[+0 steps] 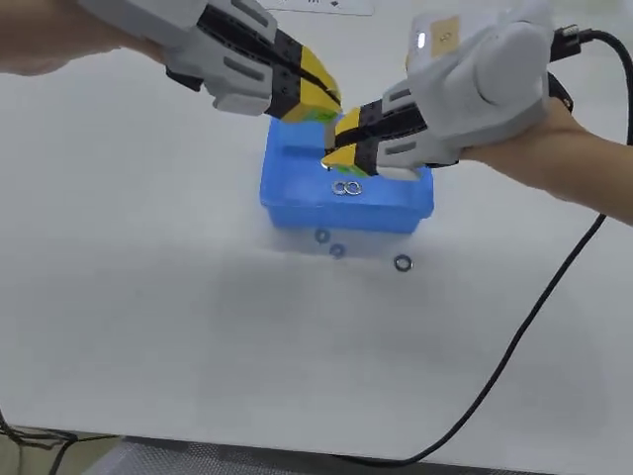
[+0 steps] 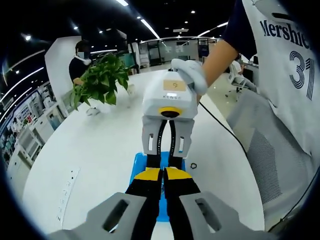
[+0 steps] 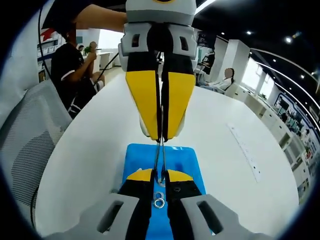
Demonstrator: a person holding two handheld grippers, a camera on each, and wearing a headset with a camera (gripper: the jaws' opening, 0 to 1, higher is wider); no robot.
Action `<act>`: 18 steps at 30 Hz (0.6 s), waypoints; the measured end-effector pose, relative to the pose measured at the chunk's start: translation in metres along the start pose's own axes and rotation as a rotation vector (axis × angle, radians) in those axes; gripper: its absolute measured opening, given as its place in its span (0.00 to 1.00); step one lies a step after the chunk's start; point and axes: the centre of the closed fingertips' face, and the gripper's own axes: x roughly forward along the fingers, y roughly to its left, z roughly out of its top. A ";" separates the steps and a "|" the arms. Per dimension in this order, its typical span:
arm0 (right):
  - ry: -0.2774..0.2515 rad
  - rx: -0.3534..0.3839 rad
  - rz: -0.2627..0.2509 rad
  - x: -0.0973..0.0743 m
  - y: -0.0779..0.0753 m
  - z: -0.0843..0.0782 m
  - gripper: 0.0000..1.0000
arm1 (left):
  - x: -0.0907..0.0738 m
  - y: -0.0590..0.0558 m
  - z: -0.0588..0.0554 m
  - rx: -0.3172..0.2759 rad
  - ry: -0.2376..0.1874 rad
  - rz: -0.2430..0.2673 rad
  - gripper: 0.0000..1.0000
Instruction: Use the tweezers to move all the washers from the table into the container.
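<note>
Delivery looks to be the step in hand: the thin metal tweezers (image 3: 161, 157) hang tip-down over the blue rectangular plastic container (image 1: 297, 210), just above two small silver ring-shaped washers (image 1: 346, 188) lying side by side and touching on its floor; whether the tips carry another one is too small to tell. The yellow-tipped left gripper (image 1: 321, 99) has its jaws pressed together on the upper end of the tweezers, as the right gripper view shows; the right gripper (image 1: 343, 146) sits lower, with a jaw at either side of the tweezer legs, and I cannot tell whether it squeezes them or merely flanks them. Three more washers (image 1: 337, 250) lie on the white table (image 1: 178, 317) just in front of the container's near wall; two are close together and one is apart, toward the right gripper's side. The next move, I judge, calls for easing the squeeze if something is held, then lifting both grippers together clear of the rim and bringing the tips down on one of the table washers; flat, thin and smooth, they would likely slip unless pinched across the ring's band.
</note>
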 end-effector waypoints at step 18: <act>0.033 0.045 0.049 0.023 0.004 -0.025 0.10 | 0.016 0.005 -0.032 -0.089 0.026 -0.018 0.05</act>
